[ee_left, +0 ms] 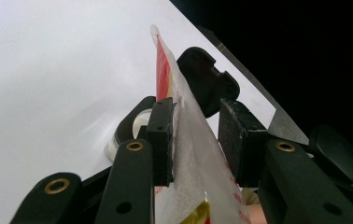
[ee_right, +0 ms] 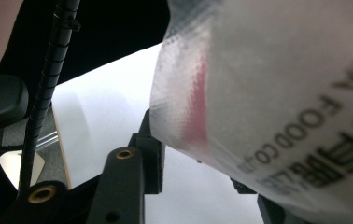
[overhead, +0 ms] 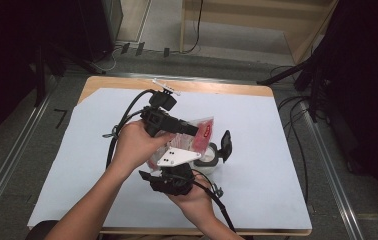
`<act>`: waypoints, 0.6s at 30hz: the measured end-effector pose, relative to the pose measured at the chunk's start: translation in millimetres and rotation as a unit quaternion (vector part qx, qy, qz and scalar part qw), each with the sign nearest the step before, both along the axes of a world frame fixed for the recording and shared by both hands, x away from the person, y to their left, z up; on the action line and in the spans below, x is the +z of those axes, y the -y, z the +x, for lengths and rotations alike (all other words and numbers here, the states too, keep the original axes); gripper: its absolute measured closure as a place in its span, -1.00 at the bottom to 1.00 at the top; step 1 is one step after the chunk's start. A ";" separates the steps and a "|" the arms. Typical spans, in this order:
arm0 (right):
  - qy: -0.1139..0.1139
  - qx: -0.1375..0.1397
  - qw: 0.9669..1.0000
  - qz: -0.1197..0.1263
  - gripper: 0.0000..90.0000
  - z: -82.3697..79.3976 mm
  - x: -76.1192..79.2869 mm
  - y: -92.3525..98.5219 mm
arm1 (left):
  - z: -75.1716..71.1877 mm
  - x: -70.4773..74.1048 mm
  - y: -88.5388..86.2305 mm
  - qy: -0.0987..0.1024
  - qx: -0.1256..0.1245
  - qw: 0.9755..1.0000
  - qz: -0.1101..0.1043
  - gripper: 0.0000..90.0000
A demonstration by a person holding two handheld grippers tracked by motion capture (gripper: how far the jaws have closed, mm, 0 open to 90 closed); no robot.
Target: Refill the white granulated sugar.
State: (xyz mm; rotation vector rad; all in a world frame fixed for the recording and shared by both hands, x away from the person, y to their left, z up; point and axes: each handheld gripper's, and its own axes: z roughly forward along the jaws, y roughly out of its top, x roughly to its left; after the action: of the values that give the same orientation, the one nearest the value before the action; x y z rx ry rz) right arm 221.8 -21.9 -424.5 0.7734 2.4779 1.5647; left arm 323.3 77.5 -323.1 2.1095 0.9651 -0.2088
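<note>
Both the left gripper (ee_left: 195,140) and right gripper (ee_right: 198,182) clamp that thin, floppy, crinkly snack packet (overhead: 197,135), best grabbed along its flat sealed edge.

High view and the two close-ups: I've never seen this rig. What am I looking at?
No robot here: a person holds a hand gripper in each hand. The high view looks down on the white-covered table. Each close-up rides on one gripper, looking along its black fingers. The left gripper and right gripper meet at a clear-and-red food packet, which sits between the fingers of both. How firmly they pinch it is unclear. A small white round container stands below.
</note>
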 end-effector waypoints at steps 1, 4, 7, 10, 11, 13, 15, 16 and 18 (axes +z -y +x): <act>0.001 0.001 1.000 0.000 0.36 -0.6 -0.7 -0.6 | 0.1 -0.4 -0.8 -0.005 0.000 1.000 -0.005 0.47; 0.008 0.004 1.000 -0.006 0.34 -2.4 -3.1 -2.5 | 0.5 -0.5 -3.5 -0.016 -0.001 1.000 -0.002 0.47; 0.013 0.006 1.000 -0.007 0.32 -3.8 -5.9 -3.5 | 0.8 -0.8 -4.8 -0.022 -0.007 1.000 0.003 0.48; 0.013 0.010 1.000 -0.007 0.29 -4.3 -8.8 -4.2 | 0.5 -0.7 -6.3 -0.030 -0.008 0.999 0.005 0.48; 0.009 0.010 1.000 -0.008 0.27 -4.1 -9.7 -4.0 | 0.5 -0.9 -6.6 -0.033 -0.009 0.999 0.009 0.48; -0.004 0.009 1.000 -0.007 0.25 -2.1 -13.5 -3.3 | 0.5 -2.1 -6.7 -0.037 -0.010 0.999 0.015 0.48; -0.016 0.004 1.000 -0.007 0.24 -0.5 -17.8 -2.2 | 0.8 -3.3 -6.6 -0.041 -0.013 0.999 0.020 0.49; -0.018 0.003 1.000 -0.010 0.25 -0.2 -19.4 -1.8 | 0.9 -4.1 -6.3 -0.041 -0.013 0.999 0.021 0.49; -0.019 0.004 1.000 -0.013 0.25 -0.3 -21.6 -1.7 | 1.0 -4.9 -5.7 -0.045 -0.014 0.999 0.024 0.50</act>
State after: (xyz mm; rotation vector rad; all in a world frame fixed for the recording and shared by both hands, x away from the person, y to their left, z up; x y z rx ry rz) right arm 221.6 -20.2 -446.1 0.7971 2.5249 1.5312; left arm 324.3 83.2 -328.0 2.1735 1.0029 -0.2986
